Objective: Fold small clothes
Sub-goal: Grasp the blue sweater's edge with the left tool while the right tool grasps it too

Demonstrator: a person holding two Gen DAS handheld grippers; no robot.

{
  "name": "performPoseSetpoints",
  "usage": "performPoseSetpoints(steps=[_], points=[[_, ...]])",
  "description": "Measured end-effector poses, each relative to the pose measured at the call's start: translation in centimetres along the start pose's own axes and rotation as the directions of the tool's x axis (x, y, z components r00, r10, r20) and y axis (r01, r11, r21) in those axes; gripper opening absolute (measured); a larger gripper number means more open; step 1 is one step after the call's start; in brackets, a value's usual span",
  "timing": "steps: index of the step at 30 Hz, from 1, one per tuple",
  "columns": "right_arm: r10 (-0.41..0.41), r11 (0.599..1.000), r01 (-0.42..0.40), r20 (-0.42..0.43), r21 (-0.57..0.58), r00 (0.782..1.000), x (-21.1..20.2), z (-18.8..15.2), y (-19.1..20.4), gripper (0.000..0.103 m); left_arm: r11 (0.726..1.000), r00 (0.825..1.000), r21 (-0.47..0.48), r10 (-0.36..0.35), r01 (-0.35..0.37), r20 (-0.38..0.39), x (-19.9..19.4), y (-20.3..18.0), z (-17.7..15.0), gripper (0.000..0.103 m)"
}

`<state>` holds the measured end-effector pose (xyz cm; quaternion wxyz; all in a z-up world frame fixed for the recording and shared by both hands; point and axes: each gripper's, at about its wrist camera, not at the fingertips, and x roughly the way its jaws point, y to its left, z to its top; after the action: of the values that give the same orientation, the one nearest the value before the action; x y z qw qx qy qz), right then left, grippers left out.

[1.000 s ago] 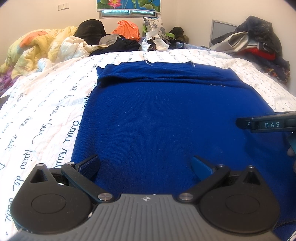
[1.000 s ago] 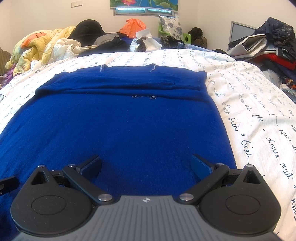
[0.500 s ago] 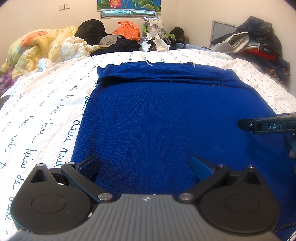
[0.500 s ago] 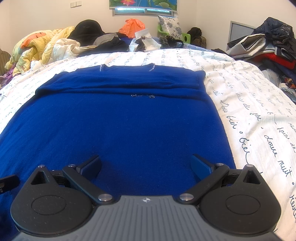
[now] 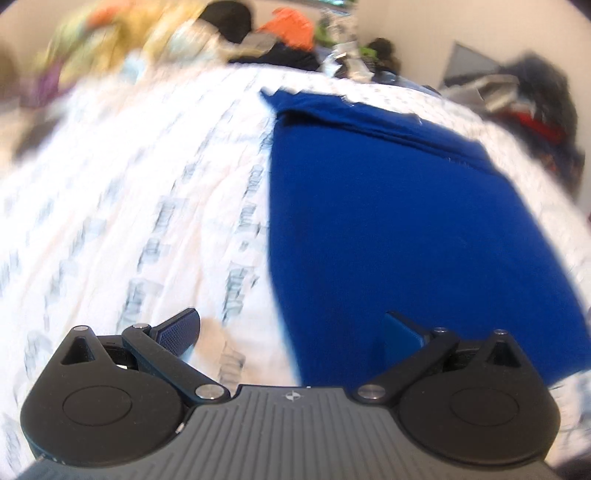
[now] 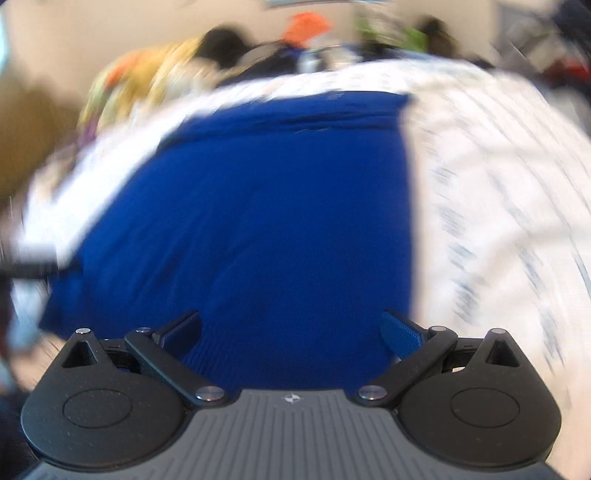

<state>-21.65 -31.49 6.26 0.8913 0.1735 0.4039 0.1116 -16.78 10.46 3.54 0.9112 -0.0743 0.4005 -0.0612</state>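
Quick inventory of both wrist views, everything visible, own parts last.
blue garment: 1, deep blue, spread flat on the bed with a folded band along its far edge
bedspread: 1, white with dark script lettering, under the garment
clothes heap at far end of bed: several items, orange, black and yellowish; blurred, so no exact count
clothes pile at right: several items, dark, grey and red, beside the bed; blurred
left claw: 1, black with blue pads, open, over the garment's left edge, one pad above the bedspread
right claw: 1, black with blue pads, open, above the garment's near right part
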Motion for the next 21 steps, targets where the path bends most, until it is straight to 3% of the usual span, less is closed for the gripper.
performPoseSetpoints(steps=[2,4,5,7,8,10,13,16,17,18,19,21], points=[[0.064,0.977,-0.053,-0.050,0.208,0.997,-0.4,0.8,-3.2,0.103,0.991,0.994,-0.087,-0.104,0.102,-0.025,-0.5,1.2,0.4,0.103],[0.145,0.944,-0.103,-0.112,0.312,0.983,0.3,1.1,-4.9,0.103,0.960,0.968,-0.162,-0.241,0.228,-0.064,-0.3,1.9,0.9,0.102],[0.172,0.942,-0.124,-0.132,0.313,0.976,0.6,1.3,-5.0,0.103,0.930,0.941,-0.209,-0.326,0.303,-0.088,0.1,2.3,1.1,0.102],[0.241,0.934,-0.176,-0.183,0.310,0.953,1.4,1.7,-4.6,0.103,0.854,0.869,-0.304,-0.476,0.422,-0.132,0.9,2.9,1.1,0.100],[0.272,0.928,-0.198,-0.210,0.316,0.939,1.8,1.8,-4.2,0.103,0.837,0.855,-0.331,-0.500,0.436,-0.139,1.2,3.1,1.1,0.099],[0.299,0.933,-0.227,-0.247,0.281,0.922,2.4,1.9,-3.1,0.103,0.849,0.865,-0.325,-0.481,0.417,-0.145,1.1,3.2,1.1,0.083],[0.243,0.964,-0.200,-0.273,0.174,0.931,2.3,2.0,-1.8,0.095,0.887,0.891,-0.291,-0.418,0.358,-0.179,0.8,3.1,1.2,0.052],[0.181,0.977,-0.142,-0.278,0.157,0.943,1.8,2.4,-2.0,0.056,0.899,0.893,-0.277,-0.401,0.340,-0.203,0.5,3.1,1.1,0.043],[0.167,0.979,-0.124,-0.281,0.164,0.945,1.6,2.1,-2.4,0.035,0.904,0.894,-0.269,-0.393,0.333,-0.214,0.6,3.1,1.2,0.037],[0.164,0.977,-0.116,-0.286,0.179,0.944,1.6,1.8,-3.0,0.024,0.910,0.893,-0.260,-0.385,0.324,-0.235,0.6,3.3,1.1,0.018],[0.173,0.974,-0.122,-0.280,0.192,0.944,1.6,1.5,-3.4,0.022,0.914,0.888,-0.259,-0.379,0.314,-0.262,1.0,3.2,1.0,0.008],[0.179,0.969,-0.122,-0.274,0.213,0.945,1.5,1.2,-3.9,0.015,0.911,0.886,-0.270,-0.383,0.313,-0.263,1.0,3.4,1.0,0.008]])
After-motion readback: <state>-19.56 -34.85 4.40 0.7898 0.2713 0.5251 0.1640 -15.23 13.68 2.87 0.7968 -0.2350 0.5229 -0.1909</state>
